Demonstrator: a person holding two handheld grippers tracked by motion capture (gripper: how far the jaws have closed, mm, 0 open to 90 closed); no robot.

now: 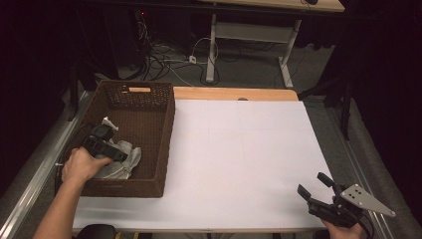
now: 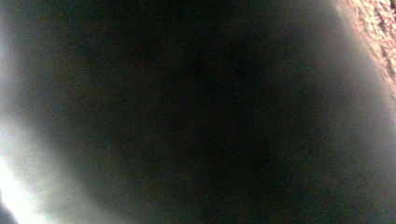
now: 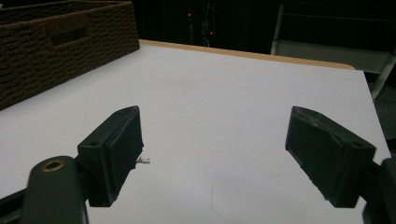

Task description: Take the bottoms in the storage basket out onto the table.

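Left claw (image 1: 122, 155) down inside the wicker basket (image 1: 166, 144), right on the pale crumpled cloth (image 1: 122, 167) at the near end; can't tell whether gripping or spread, own view just dark blur. Right claw (image 3: 212, 156) spread wide, empty, hovering over the white table (image 1: 249, 149), well apart from basket.

A black left gripper (image 1: 122, 155) is seen in the high view, built of blocky parts with a round black housing on top and a dark cable trailing from it. The left hand (image 1: 82, 164) and forearm are bare, with no sleeve worn. The right gripper (image 1: 313, 185) is black as well, and a grey three-cornered plate with small dark screw holes is fixed on top of it. In the right gripper view, two matt black wedge-shaped jaws are shown, and a brass-coloured ring is set in a rounded black part at the lower left.
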